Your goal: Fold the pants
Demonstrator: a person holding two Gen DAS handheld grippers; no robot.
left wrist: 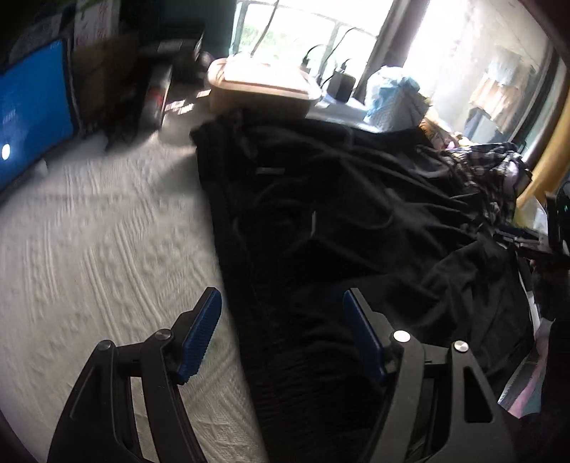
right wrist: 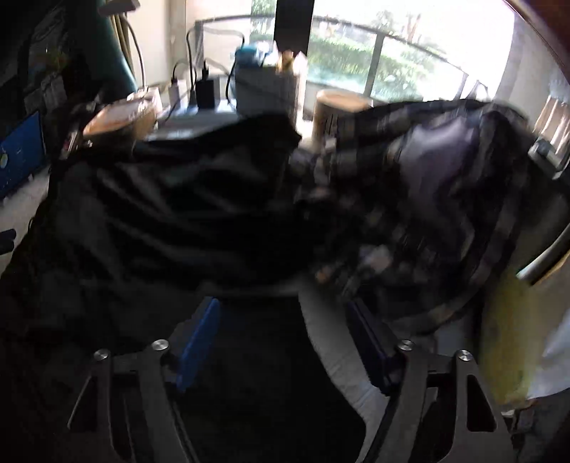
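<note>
On white bedspread (left wrist: 89, 249) — black pants (left wrist: 320, 220), lengthwise toward window (left wrist: 302, 32)

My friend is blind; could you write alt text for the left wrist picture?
Open left tongs with blue pads hover over crumpled black fabric pants spread on a white textured bedspread. Behind them lie a plaid cloth, a tan lidded box and a bright window.

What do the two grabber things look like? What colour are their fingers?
Both look alike. The left gripper has black, angular metal-looking arms with cut-out slots and round silver bolts at the joints. Its fingers carry bright blue pads with a ribbed, bumpy surface. The right gripper has the same black frame, silver bolts and blue pads. No cables or sleeves show.
</note>
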